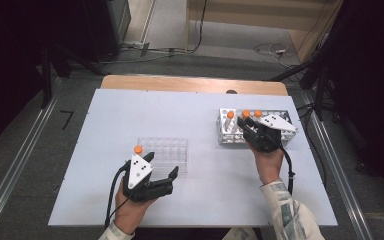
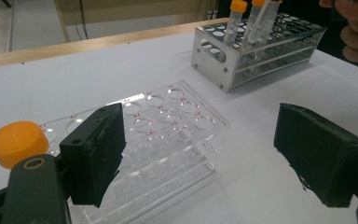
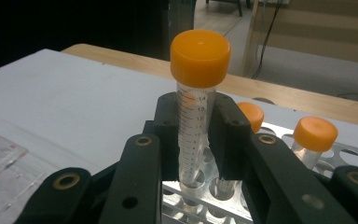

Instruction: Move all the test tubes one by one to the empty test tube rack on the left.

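Tube (image 3: 193, 126) with an orange cap stands in the metal rack (image 1: 230, 135) near the worktop's right edge, squeezed by the right gripper (image 3: 196, 135). Left gripper (image 2: 200, 154) is wide open, holding nothing, by the clear tray (image 2: 168, 130).

The high view looked forward and down from above the person's side, taking in the whole white tabletop (image 1: 195, 200) out to its far wooden edge and the floor beyond.

The left gripper view sat low and close over the near-left part of the tabletop, facing across the clear rack (image 2: 168, 135) toward the metal rack (image 2: 256, 56) near the far-right corner.

The right gripper view sat very close at the metal rack (image 3: 205, 205), looking along the right tool (image 3: 198, 135) toward the far wooden edge.

All three views shared the metal rack and its orange-capped tubes (image 1: 246, 114).
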{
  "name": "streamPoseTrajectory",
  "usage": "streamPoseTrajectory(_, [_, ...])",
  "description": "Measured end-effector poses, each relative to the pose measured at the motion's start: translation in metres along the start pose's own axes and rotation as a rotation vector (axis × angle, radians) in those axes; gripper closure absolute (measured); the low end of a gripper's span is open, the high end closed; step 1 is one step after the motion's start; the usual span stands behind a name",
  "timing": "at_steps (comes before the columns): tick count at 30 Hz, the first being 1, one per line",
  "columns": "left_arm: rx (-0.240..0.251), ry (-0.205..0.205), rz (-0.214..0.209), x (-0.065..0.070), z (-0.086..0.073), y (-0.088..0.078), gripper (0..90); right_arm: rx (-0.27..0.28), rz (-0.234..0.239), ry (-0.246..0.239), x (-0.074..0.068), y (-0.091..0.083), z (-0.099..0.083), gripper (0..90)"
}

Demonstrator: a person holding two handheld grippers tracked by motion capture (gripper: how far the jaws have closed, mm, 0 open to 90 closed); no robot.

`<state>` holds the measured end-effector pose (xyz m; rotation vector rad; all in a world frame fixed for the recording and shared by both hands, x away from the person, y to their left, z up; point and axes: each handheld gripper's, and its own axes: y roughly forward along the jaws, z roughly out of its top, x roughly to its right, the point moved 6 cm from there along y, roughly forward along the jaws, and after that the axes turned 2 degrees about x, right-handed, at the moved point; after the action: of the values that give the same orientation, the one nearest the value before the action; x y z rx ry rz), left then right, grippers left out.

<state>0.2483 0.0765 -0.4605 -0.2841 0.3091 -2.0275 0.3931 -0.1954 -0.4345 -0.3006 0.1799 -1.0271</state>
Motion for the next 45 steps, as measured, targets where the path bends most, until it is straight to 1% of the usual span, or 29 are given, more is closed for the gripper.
streamPoseTrajectory(3, [0.002, -0.001, 0.000, 0.000, 0.000, 0.000, 16.7, 0.006, 0.022, 0.001, -0.003, -0.005, 0.003, 71.9])
streamPoseTrajectory(7, [0.004, -0.002, 0.000, -0.001, 0.000, 0.000, 16.7, -0.012, 0.052, -0.014, -0.011, -0.010, 0.001, 71.9])
streamPoseTrajectory(10, [0.006, -0.004, 0.001, -0.001, 0.001, -0.001, 16.7, -0.022, 0.087, -0.020, -0.017, -0.014, -0.001, 71.9])
streamPoseTrajectory(13, [0.008, -0.003, 0.000, -0.001, 0.001, -0.001, 16.7, -0.033, 0.114, -0.037, -0.025, -0.019, -0.004, 71.9])
streamPoseTrajectory(20, [0.020, -0.006, -0.001, -0.001, 0.002, -0.002, 16.7, -0.090, 0.198, -0.088, -0.054, -0.022, -0.020, 71.9])
streamPoseTrajectory(29, [0.030, -0.001, -0.017, 0.003, 0.004, -0.004, 18.8, -0.128, 0.307, -0.121, -0.093, -0.028, -0.035, 71.9])
streamPoseTrajectory(31, [0.028, 0.002, -0.023, 0.005, 0.004, -0.003, 20.1, -0.136, 0.331, -0.139, -0.101, -0.029, -0.039, 71.9])
streamPoseTrajectory(36, [0.024, 0.011, -0.034, 0.010, 0.004, -0.002, 20.1, -0.155, 0.372, -0.165, -0.120, -0.029, -0.046, 71.8])
streamPoseTrajectory(42, [0.024, 0.013, -0.040, 0.012, 0.004, 0.000, 20.6, -0.176, 0.407, -0.186, -0.134, -0.028, -0.053, 71.9])
streamPoseTrajectory(45, [0.022, 0.017, -0.044, 0.014, 0.004, 0.000, 20.9, -0.175, 0.418, -0.193, -0.140, -0.027, -0.054, 71.9])
